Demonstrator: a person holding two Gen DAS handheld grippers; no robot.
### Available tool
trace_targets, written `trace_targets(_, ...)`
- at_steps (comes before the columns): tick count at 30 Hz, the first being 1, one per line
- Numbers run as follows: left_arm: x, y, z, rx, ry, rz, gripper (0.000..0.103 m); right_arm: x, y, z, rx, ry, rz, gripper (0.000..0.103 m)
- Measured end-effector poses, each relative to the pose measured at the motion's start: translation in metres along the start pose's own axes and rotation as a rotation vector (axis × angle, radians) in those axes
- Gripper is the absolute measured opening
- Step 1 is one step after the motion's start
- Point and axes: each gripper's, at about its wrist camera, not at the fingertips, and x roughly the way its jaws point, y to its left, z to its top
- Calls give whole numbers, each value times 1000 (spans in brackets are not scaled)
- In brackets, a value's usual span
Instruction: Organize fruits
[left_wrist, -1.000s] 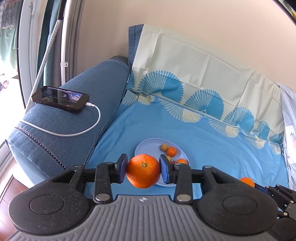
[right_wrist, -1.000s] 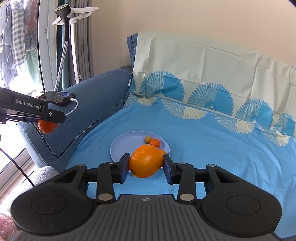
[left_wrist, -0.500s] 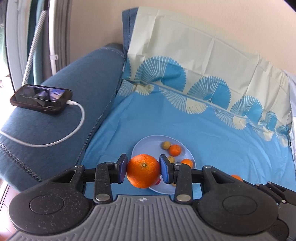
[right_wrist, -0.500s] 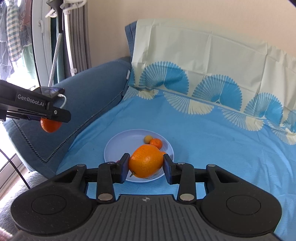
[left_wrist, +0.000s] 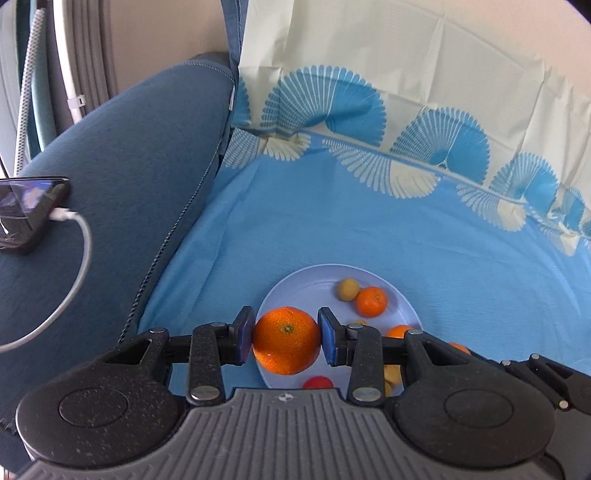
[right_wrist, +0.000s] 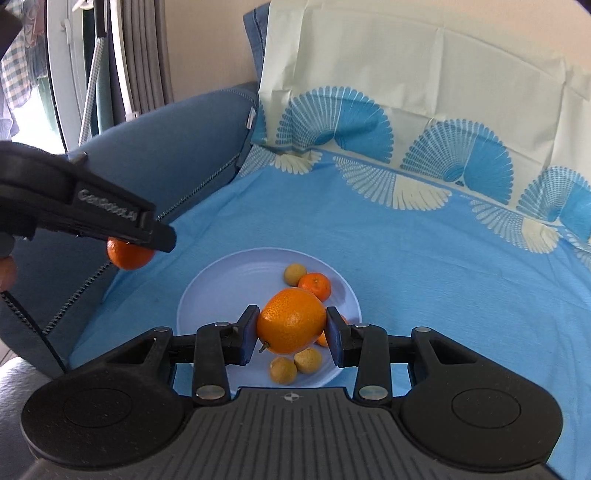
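Observation:
My left gripper (left_wrist: 286, 341) is shut on a round orange (left_wrist: 286, 340), held above the near left rim of a pale blue plate (left_wrist: 295, 284). My right gripper (right_wrist: 291, 328) is shut on a larger orange (right_wrist: 291, 320), hanging over the same plate (right_wrist: 221, 284). On the plate lie a small tangerine (right_wrist: 314, 285), several small yellow-green fruits (right_wrist: 293, 274) and, in the left wrist view, a red fruit (left_wrist: 317, 382). In the right wrist view the left gripper (right_wrist: 122, 229) with its orange (right_wrist: 129, 254) shows at the left, beside the plate.
The plate rests on a blue sheet (left_wrist: 406, 229) over a sofa seat. A dark blue armrest (left_wrist: 122, 177) rises on the left, with a phone (left_wrist: 29, 206) and its white cable (left_wrist: 77, 266) on it. A patterned cloth (right_wrist: 406, 92) covers the backrest behind.
Both grippers have come forward and down toward the plate, each still holding its orange. The plate and its fruits look larger and nearer in both views.

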Motion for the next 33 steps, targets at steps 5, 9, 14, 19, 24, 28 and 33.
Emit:
trace_targets(5,30,-5,5,29,25,20,41,28,-3,-1,-8,36,4,40)
trace_targets(9,52,-10,6,48,59,39,41,47,0,-3,-35,61,2,40)
trace_targets(14,68,-14,5,70,87,58,42,61,5,-3,-70,71,-12,40)
trace_targets(19,55,-9,8,39,78,56,103,51,4,-1,-79,21,-19,69)
trace_targets(24,23,-3,1,24,80,56,103,11,1,-8,-52,-27,-69,93)
trace_targets(28,-12,-1,-12,22,73,81,103,-20,-1,-14,42,13,-69,97)
trace_targets(33,-56,0,-31,24,42,85,103,-59,1,-23,120,6,-85,99)
